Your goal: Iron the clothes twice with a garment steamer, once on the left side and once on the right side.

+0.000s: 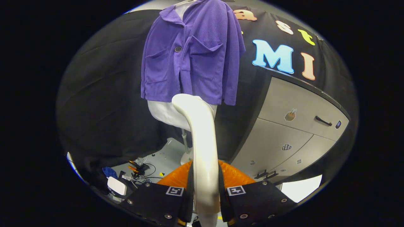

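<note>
A purple shirt (pixel 192 53) is hung on a white dummy (pixel 164 113) beyond the fingers (pixel 205 189), the white steamer (pixel 202 142) is held tight between them, and it must next be lifted to one side.

My claw (pixel 205 192) is closed on the white steamer (pixel 202 138), both fingers pressing its handle; its curved head rises ahead and blocks the middle line. Beyond it hangs the purple shirt (pixel 192 53) on a white mannequin (pixel 164 112), whose stand pole (pixel 186 142) obstructs below. Grey cabinet (pixel 293 126) closes the right side. Cables and clutter (pixel 139 168) occupy the floor at left. Open room lies between pole and clutter.
</note>
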Demonstrator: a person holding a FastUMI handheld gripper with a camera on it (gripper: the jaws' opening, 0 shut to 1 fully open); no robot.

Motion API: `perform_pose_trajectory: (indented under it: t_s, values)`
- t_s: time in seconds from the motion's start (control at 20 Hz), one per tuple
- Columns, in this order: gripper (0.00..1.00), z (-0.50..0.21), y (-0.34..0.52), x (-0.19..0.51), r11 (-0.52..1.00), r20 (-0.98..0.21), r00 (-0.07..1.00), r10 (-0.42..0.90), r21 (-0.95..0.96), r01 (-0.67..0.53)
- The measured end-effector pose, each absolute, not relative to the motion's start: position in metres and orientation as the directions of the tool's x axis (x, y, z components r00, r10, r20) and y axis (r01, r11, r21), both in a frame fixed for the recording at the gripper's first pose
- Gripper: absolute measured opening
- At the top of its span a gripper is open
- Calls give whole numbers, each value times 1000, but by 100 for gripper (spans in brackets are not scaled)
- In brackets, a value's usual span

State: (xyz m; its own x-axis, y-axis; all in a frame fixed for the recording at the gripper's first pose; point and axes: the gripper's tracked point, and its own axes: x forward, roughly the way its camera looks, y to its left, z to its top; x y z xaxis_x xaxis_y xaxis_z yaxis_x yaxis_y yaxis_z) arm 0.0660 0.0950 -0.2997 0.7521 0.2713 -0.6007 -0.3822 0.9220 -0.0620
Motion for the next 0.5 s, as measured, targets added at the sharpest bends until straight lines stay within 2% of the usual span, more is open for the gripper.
perform_pose_trajectory:
  t_s: [0.2, 0.5]
  values:
    - [35, -283, 114, 57, 929, -599, 754, 270, -44, -368]
    - [35, -229, 149, 50, 942, -519, 809, 277, -20, -336]
